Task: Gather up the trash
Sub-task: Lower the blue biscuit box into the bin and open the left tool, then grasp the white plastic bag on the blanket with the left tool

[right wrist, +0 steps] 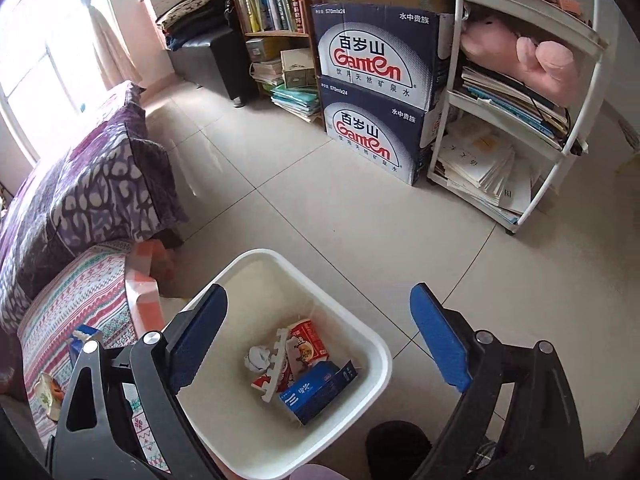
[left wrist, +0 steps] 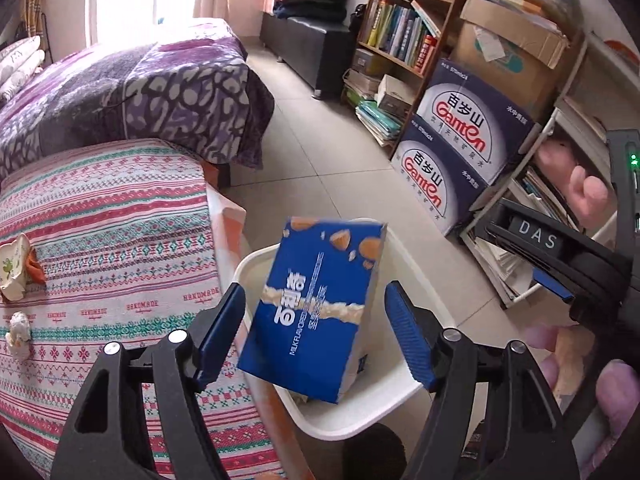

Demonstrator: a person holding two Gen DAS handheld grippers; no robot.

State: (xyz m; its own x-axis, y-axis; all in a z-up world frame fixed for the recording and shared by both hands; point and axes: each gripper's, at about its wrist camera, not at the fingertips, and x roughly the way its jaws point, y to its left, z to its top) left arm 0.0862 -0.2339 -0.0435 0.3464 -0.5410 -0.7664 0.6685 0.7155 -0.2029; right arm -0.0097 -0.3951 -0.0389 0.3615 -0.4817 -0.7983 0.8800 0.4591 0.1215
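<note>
In the left wrist view, a blue milk carton (left wrist: 316,308) hangs tilted between my left gripper's (left wrist: 316,336) open fingers, touching neither, over the white trash bin (left wrist: 376,412). In the right wrist view, my right gripper (right wrist: 320,344) is open and empty above the bin (right wrist: 376,344), which holds a blue box (right wrist: 320,392), a red wrapper (right wrist: 308,340), a white foam piece (right wrist: 276,364) and a crumpled tissue (right wrist: 258,358). A crumpled wrapper (left wrist: 16,268) and a paper ball (left wrist: 20,332) lie on the striped cloth (left wrist: 104,240). The right gripper shows at the right edge (left wrist: 560,264).
A purple-covered bed (left wrist: 120,92) stands behind the striped table. Stacked Ganten water boxes (right wrist: 380,92), a bookshelf (right wrist: 272,12) and a white rack of papers (right wrist: 520,120) line the far side. Tiled floor (right wrist: 320,200) lies between them and the bin.
</note>
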